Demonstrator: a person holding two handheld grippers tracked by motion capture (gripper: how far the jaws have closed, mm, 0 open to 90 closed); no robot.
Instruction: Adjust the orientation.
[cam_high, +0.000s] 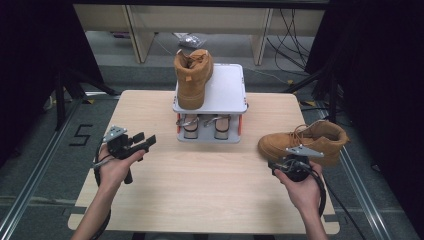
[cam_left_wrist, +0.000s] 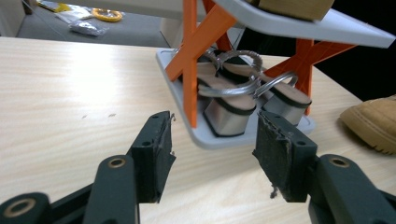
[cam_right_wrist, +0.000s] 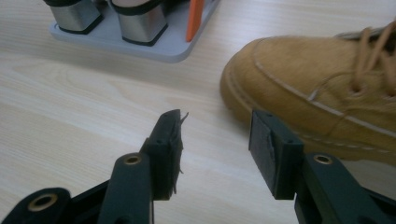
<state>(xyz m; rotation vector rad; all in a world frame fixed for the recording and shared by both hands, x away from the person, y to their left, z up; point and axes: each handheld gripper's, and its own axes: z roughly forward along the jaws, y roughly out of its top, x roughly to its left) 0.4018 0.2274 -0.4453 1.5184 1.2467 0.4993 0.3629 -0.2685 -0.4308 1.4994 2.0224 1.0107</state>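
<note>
— Where's the boot you're after?

— The loose boot (cam_high: 303, 142) lies on its side at the right edge of the surface (cam_high: 200, 185), toe pointing in toward the rack (cam_high: 210, 102), well apart from it. My right gripper (cam_high: 292, 162) sits just beside it; in the right gripper view the toe (cam_right_wrist: 299, 88) is just ahead of my right-hand jaw, and nothing is between the jaws yet.

— So they're open?

— Both pairs are spread wide and empty. My left gripper (cam_high: 142, 142) hovers over the left part of the surface, aimed at the rack's lower shelf, where the pair of sandals (cam_left_wrist: 243, 100) stands.

— And the other boot?

— The second boot (cam_high: 192, 77) stands upright on the left half of the rack's top shelf (cam_high: 227, 90). The right half is bare — I judge that's where the loose one belongs.

— How would you take it well?

— Not by the toe; it's rounded and broad, and I think the jaws would slide off. I'd move toward the ankle collar (cam_high: 332, 131) and close on the leather edge there, clear of the laces (cam_right_wrist: 369, 60) so they don't snag. Then lift it upright, sole down, before it travels.

— Anything for the left hand?

— It could steady the rack, since an off-centre landing might tip that shelf.
</note>
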